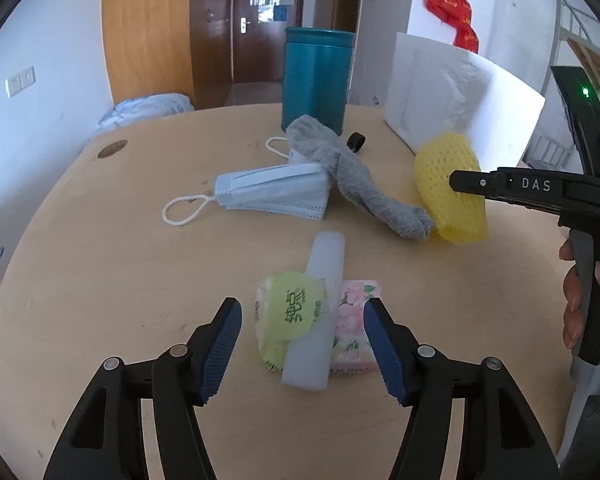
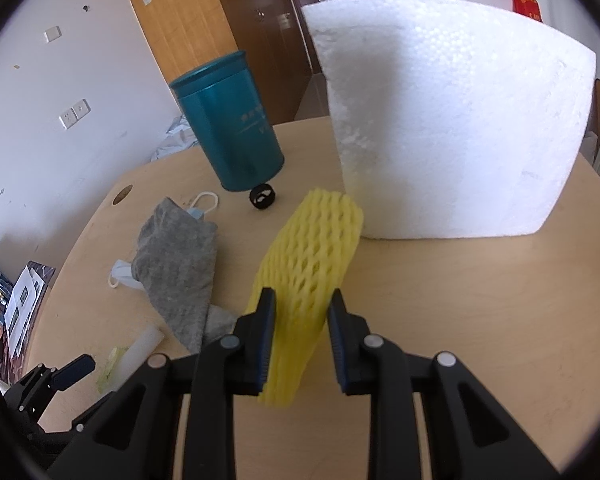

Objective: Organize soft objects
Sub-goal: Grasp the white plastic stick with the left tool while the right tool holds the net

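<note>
A pale wooden counter (image 1: 112,248) with a rounded edge is seen in a room with white walls, a light wood panel and a dark brown door (image 1: 274,26). A red hanging ornament (image 1: 454,10) is fixed to the wall at the right. At the far side of the counter a teal canister (image 1: 316,76) stands upright, with a small black ring (image 1: 356,142) just beside its base and a large white foam block (image 2: 448,136) near it.

The left gripper (image 1: 302,344) is held low over the near part of the counter, its blue-padded fingers (image 1: 220,350) spread apart and holding nothing. Between and just ahead of them a green tissue pack (image 1: 286,312) and a floral tissue pack (image 1: 354,328) lie side by side, and a white foam strip (image 1: 316,316) is laid across them.

The right gripper (image 2: 302,344) is raised above the counter, and its fingers (image 2: 265,344) are clamped on the lower end of a yellow foam net sleeve (image 2: 312,264), which is held tilted up towards the foam block. The sleeve is bright yellow, with a honeycomb of open holes.

Near the middle of the counter a grey sock (image 1: 352,178) is draped over a folded blue face mask (image 1: 272,192), whose white ear loops are spread on the counter.
</note>
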Motion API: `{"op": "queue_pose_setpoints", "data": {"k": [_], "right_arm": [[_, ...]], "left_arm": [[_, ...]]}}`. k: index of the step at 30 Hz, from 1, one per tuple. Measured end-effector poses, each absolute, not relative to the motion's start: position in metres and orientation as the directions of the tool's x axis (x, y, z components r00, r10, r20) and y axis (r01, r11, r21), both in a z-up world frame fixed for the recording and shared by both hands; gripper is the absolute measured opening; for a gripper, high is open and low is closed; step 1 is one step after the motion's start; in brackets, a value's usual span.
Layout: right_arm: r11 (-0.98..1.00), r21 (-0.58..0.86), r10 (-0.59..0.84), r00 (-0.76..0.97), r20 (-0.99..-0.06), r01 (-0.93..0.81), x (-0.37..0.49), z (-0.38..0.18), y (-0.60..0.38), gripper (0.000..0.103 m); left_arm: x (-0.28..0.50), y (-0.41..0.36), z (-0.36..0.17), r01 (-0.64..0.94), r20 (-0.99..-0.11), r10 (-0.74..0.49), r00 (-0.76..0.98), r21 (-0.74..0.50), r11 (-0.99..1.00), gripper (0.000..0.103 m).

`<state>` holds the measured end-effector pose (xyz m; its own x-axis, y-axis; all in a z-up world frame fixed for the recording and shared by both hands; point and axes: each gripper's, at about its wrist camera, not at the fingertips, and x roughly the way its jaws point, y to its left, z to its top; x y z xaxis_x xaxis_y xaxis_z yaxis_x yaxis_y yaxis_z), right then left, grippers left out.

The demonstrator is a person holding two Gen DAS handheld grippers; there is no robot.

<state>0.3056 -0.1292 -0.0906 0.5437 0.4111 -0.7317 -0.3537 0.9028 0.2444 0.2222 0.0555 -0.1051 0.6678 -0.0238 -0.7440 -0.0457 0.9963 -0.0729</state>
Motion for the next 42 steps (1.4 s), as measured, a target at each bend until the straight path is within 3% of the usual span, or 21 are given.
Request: {"op": "queue_pose_setpoints", "data": {"k": [9, 10, 12, 21, 25, 27, 31, 37, 42], "right_arm": [[0.899, 0.250, 0.420, 0.547, -0.724, -0.360, 0.302, -0.088, -0.130, 0.030], [0.898, 0.250, 0.421, 0.546, -0.724, -0.361, 0.301, -0.088, -0.130, 0.030], [0.897, 0.251, 0.423, 0.544, -0.725, -0.363, 0.301, -0.088, -0.131, 0.030], [0.897, 0.254, 0.425, 0.546, -0.722, -0.362, 0.298, -0.087, -0.133, 0.030], [0.896, 0.253, 0.427, 0.552, -0.716, -0.365, 0.296, -0.084, -0.133, 0.030], [0.895, 0.255, 0.430, 0.555, -0.712, -0.366, 0.295, -0.083, -0.134, 0.030], [0.894, 0.258, 0.433, 0.560, -0.706, -0.367, 0.292, -0.080, -0.136, 0.030], [0.893, 0.259, 0.436, 0.560, -0.705, -0.369, 0.291, -0.079, -0.136, 0.030], [0.892, 0.254, 0.435, 0.559, -0.706, -0.374, 0.290, -0.080, -0.135, 0.030]], "left_arm": [[0.209, 0.055, -0.111, -0.048, -0.765, -0.038, 0.642, -0.090, 0.995, 0.063], [0.210, 0.056, -0.112, -0.051, -0.769, -0.045, 0.638, -0.100, 0.994, 0.059], [0.211, 0.058, -0.115, -0.052, -0.777, -0.059, 0.627, -0.117, 0.992, 0.038], [0.208, 0.058, -0.110, -0.045, -0.762, -0.076, 0.643, -0.136, 0.990, 0.023], [0.199, 0.056, -0.094, -0.025, -0.733, -0.087, 0.674, -0.140, 0.990, 0.021], [0.195, 0.055, -0.084, -0.011, -0.717, -0.094, 0.691, -0.140, 0.990, 0.009], [0.189, 0.058, -0.067, 0.012, -0.669, -0.105, 0.736, -0.142, 0.990, 0.008], [0.198, 0.042, -0.072, 0.087, -0.678, -0.168, 0.716, -0.151, 0.985, 0.006], [0.223, 0.028, -0.088, 0.099, -0.710, -0.139, 0.690, -0.096, 0.990, 0.006]]}}
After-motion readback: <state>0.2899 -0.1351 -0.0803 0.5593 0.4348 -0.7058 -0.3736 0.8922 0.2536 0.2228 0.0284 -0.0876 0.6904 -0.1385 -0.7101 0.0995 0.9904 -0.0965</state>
